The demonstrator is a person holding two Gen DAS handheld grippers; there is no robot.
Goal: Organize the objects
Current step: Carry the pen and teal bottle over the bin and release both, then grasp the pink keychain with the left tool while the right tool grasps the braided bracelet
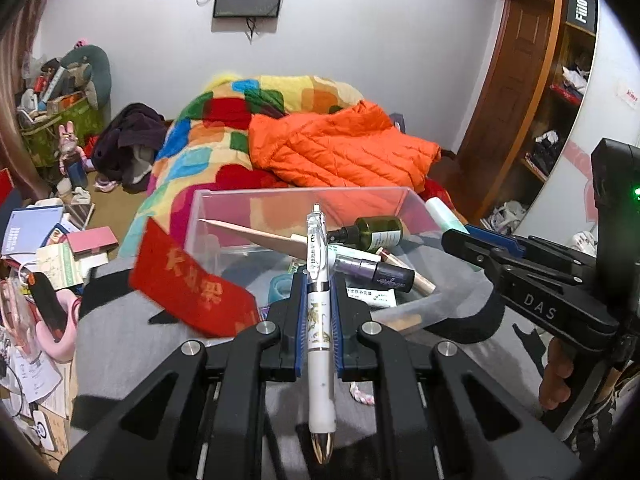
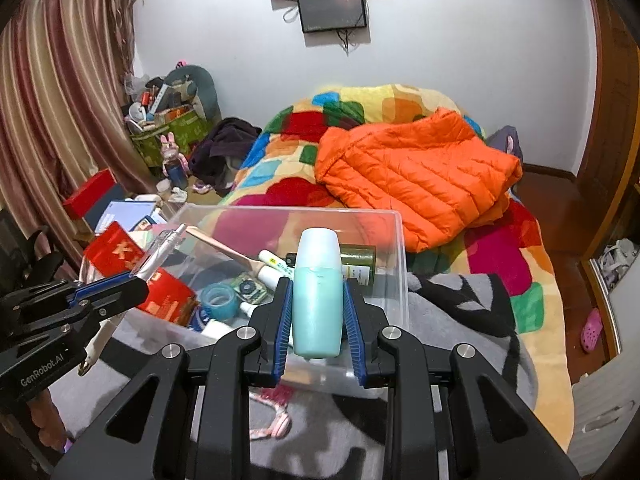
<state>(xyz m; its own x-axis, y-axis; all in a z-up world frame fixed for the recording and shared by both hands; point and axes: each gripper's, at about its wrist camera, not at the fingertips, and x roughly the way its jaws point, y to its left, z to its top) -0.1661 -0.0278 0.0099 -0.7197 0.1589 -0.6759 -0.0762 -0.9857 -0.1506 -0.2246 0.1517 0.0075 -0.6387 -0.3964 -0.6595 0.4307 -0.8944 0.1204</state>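
My left gripper is shut on a white pen with a gold pattern, held upright above the near edge of a clear plastic bin. My right gripper is shut on a pale teal bottle, held above the same bin. The bin holds a green spray bottle, a purple tube, a wooden spatula, a roll of tape and a red packet. The right gripper shows in the left wrist view; the left gripper shows in the right wrist view.
The bin sits on a grey and black blanket at the foot of a bed with a colourful quilt and an orange jacket. Books and boxes clutter the left. A wooden shelf stands right.
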